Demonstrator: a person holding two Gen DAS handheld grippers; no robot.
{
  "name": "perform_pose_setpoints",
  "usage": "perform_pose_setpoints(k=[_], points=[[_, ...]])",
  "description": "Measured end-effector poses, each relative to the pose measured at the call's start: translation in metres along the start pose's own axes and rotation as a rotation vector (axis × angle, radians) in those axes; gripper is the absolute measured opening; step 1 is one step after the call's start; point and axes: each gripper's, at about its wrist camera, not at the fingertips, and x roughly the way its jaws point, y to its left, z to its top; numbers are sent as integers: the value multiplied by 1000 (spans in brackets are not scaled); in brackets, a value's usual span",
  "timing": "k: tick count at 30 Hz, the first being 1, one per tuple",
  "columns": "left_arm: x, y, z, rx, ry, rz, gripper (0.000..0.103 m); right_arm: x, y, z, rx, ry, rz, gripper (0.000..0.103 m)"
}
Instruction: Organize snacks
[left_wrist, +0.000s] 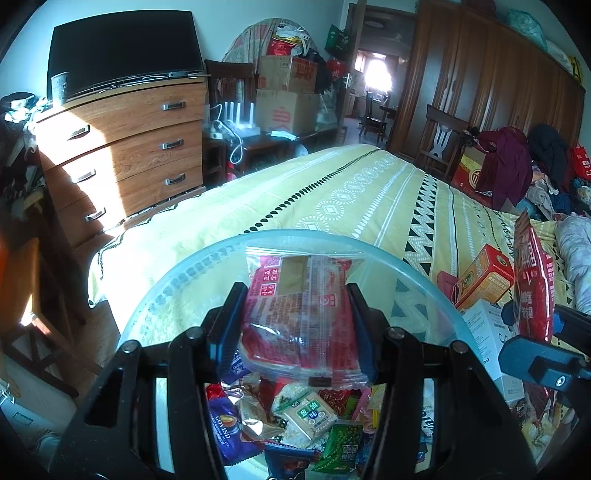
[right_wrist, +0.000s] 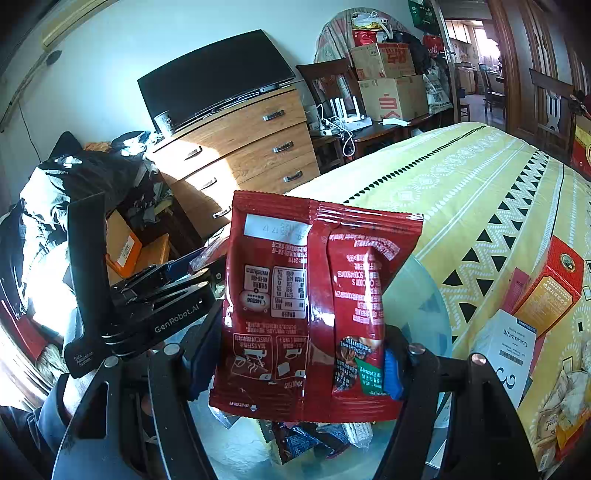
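A clear zip bag of red snacks (left_wrist: 301, 314) is pinched between the left tongs (left_wrist: 295, 325), held above the glass bowl (left_wrist: 177, 280) where loose snack packets (left_wrist: 314, 417) are piled. A red pouch (right_wrist: 314, 306) is clamped upright in the right tongs (right_wrist: 299, 354). At two o'clock, an orange box (right_wrist: 550, 284) and a white box (right_wrist: 509, 343) are seen on the yellow bedspread (left_wrist: 332, 192); a dresser (left_wrist: 125, 147) is seen at eleven o'clock.
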Motion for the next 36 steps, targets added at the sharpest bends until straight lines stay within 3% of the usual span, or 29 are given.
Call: perform_pose_setpoints(k=[36], points=[[1, 4, -1, -3, 13, -3, 54, -7, 4, 6, -1, -7, -8, 73]])
